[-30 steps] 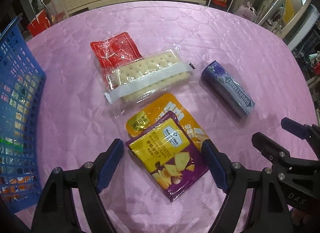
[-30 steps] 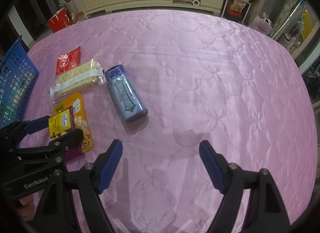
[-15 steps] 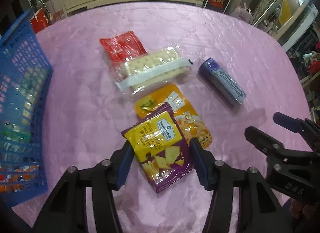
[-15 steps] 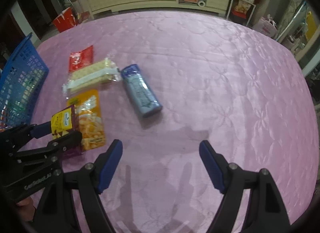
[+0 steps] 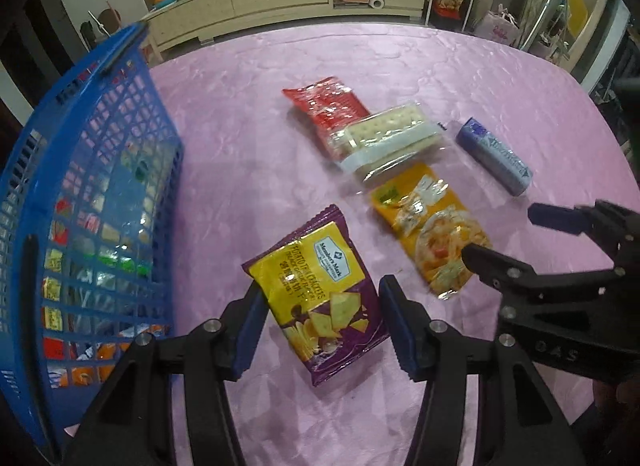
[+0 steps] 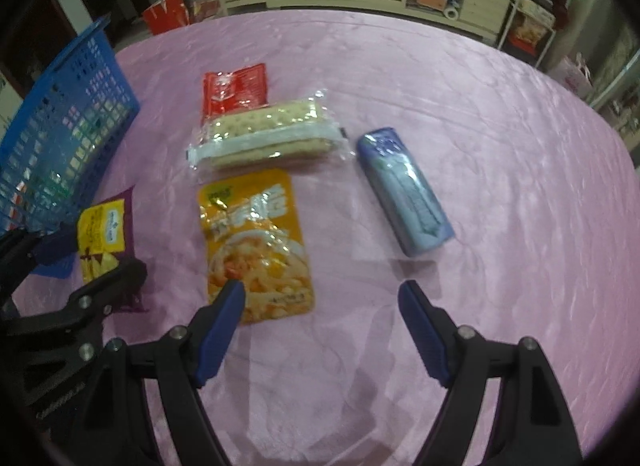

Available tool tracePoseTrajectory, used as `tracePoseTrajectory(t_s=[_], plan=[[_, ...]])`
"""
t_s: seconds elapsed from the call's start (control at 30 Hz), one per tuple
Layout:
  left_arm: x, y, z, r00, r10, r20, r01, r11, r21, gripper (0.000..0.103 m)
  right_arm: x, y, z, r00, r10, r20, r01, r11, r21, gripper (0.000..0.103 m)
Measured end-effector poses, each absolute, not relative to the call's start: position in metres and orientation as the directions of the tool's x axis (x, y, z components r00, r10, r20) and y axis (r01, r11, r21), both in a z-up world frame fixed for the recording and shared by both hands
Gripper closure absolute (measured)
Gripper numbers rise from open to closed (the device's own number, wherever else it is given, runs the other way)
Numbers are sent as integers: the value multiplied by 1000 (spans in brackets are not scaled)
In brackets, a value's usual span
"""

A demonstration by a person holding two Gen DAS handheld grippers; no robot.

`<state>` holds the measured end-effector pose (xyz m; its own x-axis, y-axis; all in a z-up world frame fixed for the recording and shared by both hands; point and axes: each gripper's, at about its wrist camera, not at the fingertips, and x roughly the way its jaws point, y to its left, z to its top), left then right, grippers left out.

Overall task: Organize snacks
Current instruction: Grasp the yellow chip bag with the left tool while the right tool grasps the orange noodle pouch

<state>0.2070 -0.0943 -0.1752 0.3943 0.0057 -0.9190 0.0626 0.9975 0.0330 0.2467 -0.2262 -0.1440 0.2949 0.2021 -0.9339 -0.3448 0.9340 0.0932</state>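
I find one carrying surface before my tongs: a table under a pink quilted cloth (image 6: 500,145) with a stitched floral pattern. Directly on the cloth lie a red packet (image 6: 236,89), a clear-wrapped cracker pack (image 6: 264,137) overlapping the red packet's near edge, an orange pouch (image 6: 256,250) just beside the crackers on the near side, and a blue-grey tube pack (image 6: 406,195) lying apart to the right of these. A blue mesh basket (image 5: 104,201) stands on the cloth at the left edge; I see assorted wrappers through its wall but cannot tell them apart.
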Motion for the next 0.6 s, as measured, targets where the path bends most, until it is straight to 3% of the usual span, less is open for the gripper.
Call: tracePoseTrajectory(t_s=[0.5, 0.6], plan=[[210, -71, -187, 393, -8, -920, 56, 998, 16, 50, 264, -192, -159, 253, 177, -951, -459, 887, 43, 19], [210, -73, -191, 393, 4, -920, 50, 998, 26, 50, 258, -189, -159, 262, 183, -947, -489, 871, 33, 24]])
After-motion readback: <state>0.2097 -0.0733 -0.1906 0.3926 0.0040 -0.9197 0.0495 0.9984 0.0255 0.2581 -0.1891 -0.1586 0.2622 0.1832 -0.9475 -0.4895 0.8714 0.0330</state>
